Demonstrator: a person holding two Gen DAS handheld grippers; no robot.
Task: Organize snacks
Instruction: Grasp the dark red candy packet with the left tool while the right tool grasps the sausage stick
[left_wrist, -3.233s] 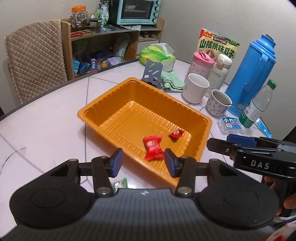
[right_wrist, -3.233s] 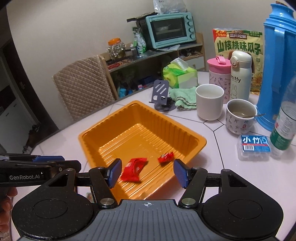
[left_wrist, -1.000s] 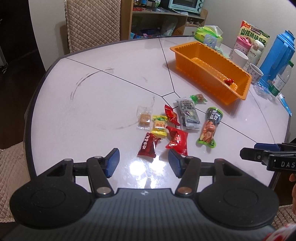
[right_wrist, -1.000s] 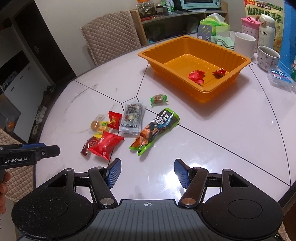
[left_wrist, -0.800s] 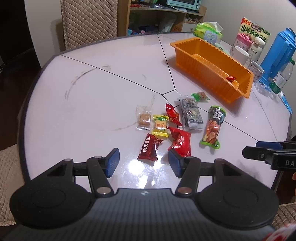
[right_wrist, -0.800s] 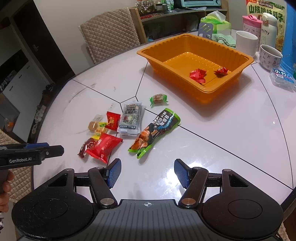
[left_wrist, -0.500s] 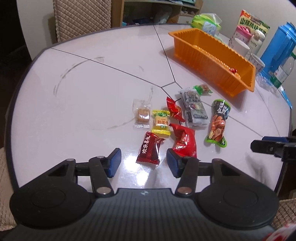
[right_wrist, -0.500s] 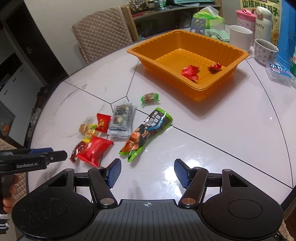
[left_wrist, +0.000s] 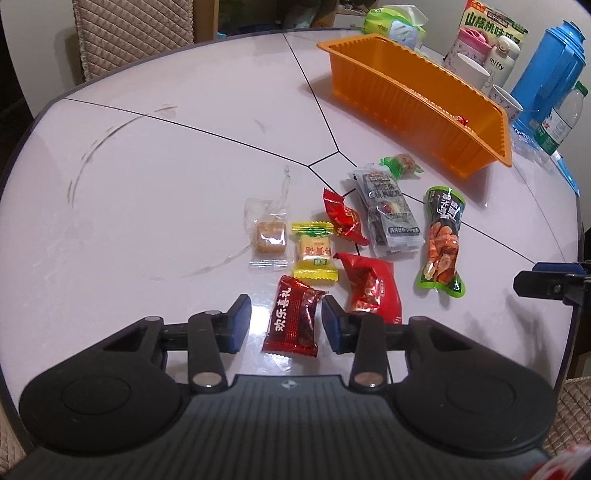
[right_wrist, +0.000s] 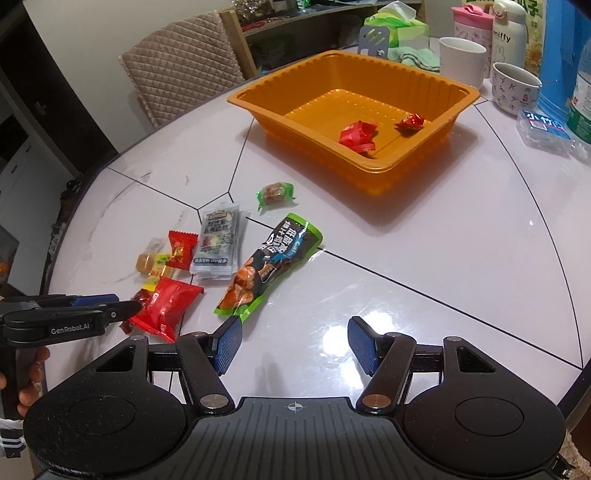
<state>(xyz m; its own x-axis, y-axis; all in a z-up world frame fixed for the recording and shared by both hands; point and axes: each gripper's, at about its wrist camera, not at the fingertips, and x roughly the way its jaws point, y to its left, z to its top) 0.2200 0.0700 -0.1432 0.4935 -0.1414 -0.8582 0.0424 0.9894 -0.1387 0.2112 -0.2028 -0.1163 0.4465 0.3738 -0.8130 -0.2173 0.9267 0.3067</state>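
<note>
Several wrapped snacks lie in a loose pile on the white table. My left gripper is open, its pads on either side of a dark red candy packet that lies on the table. Beside the packet are a larger red packet, a yellow candy, a clear-wrapped biscuit, a grey packet and a green snack pouch. The orange tray holds two red candies. My right gripper is open and empty above bare table, just right of the green pouch.
Cups, a blue thermos, a water bottle, a tissue pack and a sunflower-seed bag stand beyond the tray. A quilted chair stands at the table's far side. The table edge runs close on the left.
My left gripper has moved down and forward to the pile, and the dark red packet now lies between its pads. My right gripper has moved lower and closer to the green pouch.
</note>
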